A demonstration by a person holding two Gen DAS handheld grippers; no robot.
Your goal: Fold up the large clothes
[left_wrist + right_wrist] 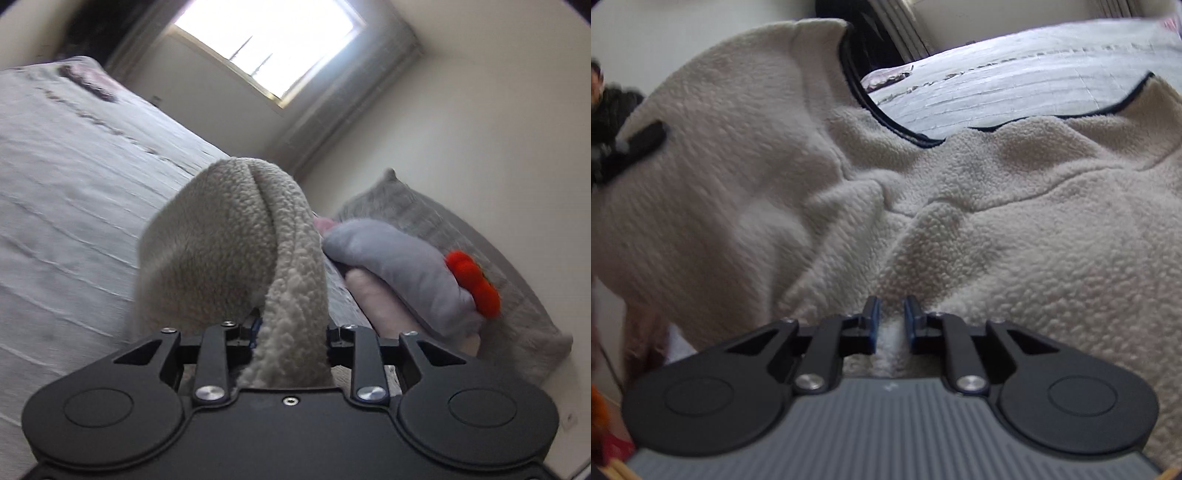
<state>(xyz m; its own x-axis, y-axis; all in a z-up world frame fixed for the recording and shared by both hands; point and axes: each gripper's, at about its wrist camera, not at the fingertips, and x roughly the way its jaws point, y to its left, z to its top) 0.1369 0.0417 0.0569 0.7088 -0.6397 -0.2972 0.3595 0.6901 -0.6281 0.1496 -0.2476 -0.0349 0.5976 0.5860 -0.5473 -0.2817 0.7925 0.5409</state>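
Both pairs of jaws narrowed and clamped on a cream fleece garment [923, 206]: left gripper [291, 332] pinching a bunched fold that stands up before it, right gripper [890, 321] nipping a thin ridge between blue pads [873, 317]. Nubbly pile, dark-piped edge, one end lifted at left, the rest spread rightward over the pale quilted bed [74, 192]. Only from the left wrist: window [273, 44], grey pillow [424, 206], grey plush with red bobbles [399, 273].

Cream fleece garment [960, 206] (dark-trimmed edge) lies rumpled, one part lifted.
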